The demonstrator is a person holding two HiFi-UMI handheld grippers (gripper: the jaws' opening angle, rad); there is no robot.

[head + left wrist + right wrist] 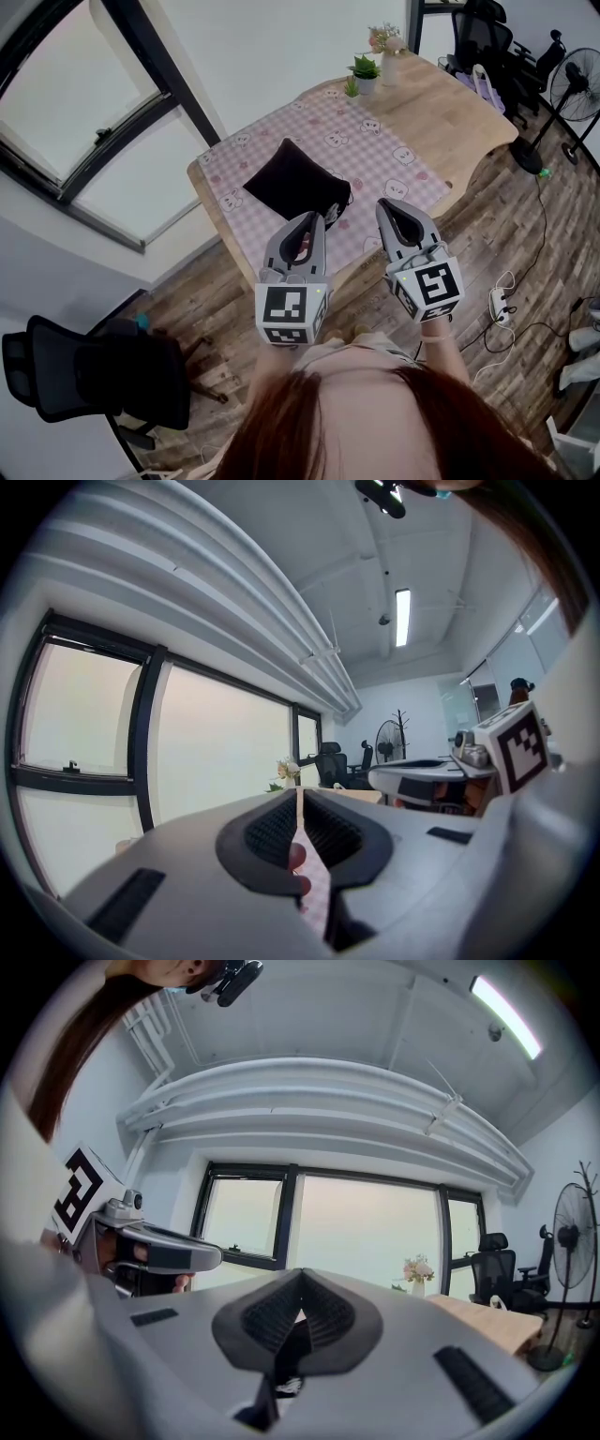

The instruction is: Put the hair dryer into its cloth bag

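Left tongs (309, 218) at 6 o'clock and right tongs (389, 204) at 4 o'clock of black cloth bag (295, 178) on desk (450, 112), both closed on nothing, parked level, probably to keep bag unobstructed.

Office, open-plan by the look. A long pale wooden desk with a curved edge (473, 127) lay partly under a pink checked cloth (375, 155). Black mesh swivel chairs (483, 37) stood at its far end, and another black swivel chair (94, 375) stood nearer on the wood-plank floor (506, 234). Noted a black pedestal fan (574, 84) and a white power strip (498, 302) with trailing cables. Tall black-framed windows (150, 742), exposed white ceiling pipes (319, 663), a strip ceiling light (402, 617) and a coat stand (401, 726) completed it.
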